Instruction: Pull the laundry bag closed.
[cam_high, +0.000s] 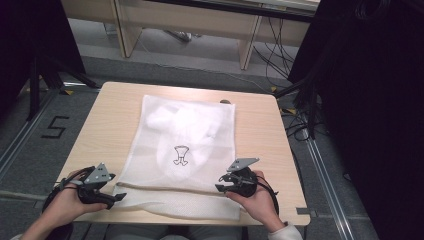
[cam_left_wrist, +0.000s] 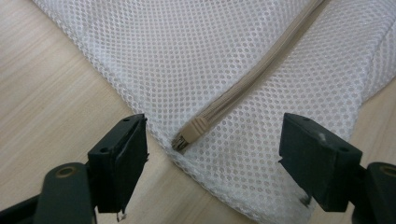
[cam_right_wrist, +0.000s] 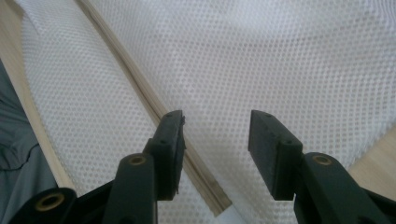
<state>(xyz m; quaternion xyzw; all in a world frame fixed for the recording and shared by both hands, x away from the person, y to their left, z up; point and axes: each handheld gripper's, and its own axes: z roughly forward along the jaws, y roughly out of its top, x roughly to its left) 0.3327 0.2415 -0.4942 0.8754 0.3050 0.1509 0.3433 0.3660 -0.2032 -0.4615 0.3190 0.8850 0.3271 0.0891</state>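
**High view: mesh laundry bag flat on the counter, both claws parted at its near edge**

High view, seen from above the person's side. A white mesh laundry bag (cam_high: 182, 150) lies flat on the light wooden counter (cam_high: 260, 130), its long side running away from the person. Pale folded fabric shows through the mesh in the far half, and a small dark printed emblem (cam_high: 180, 155) sits near the middle. A beige zipper (cam_high: 170, 188) runs across the bag close to its near edge, parallel to the counter's front. The left claw (cam_high: 118, 198), held in the person's left hand (cam_high: 65, 205), rests at the bag's near-left corner. The right claw (cam_high: 220, 184), held in the right hand (cam_high: 255, 197), rests over the bag's near-right part, beside the zipper line.

Left gripper view. The left claw (cam_left_wrist: 215, 144) stands open, its two black jaws well apart and gripping nothing. Between them lies the corner of the mesh bag (cam_left_wrist: 210, 60), with the zipper's end stop (cam_left_wrist: 189, 133) pointing toward the camera. One jaw is over bare counter (cam_left_wrist: 46, 93), the other over mesh.

Right gripper view. The right claw (cam_right_wrist: 215, 140) stands open, jaws parted and empty, above the mesh bag (cam_right_wrist: 280, 60). The zipper (cam_right_wrist: 135, 88) passes diagonally beneath one jaw; whether that jaw touches it cannot be told. The counter's edge (cam_right_wrist: 28, 107) lies just beyond the bag's hem.
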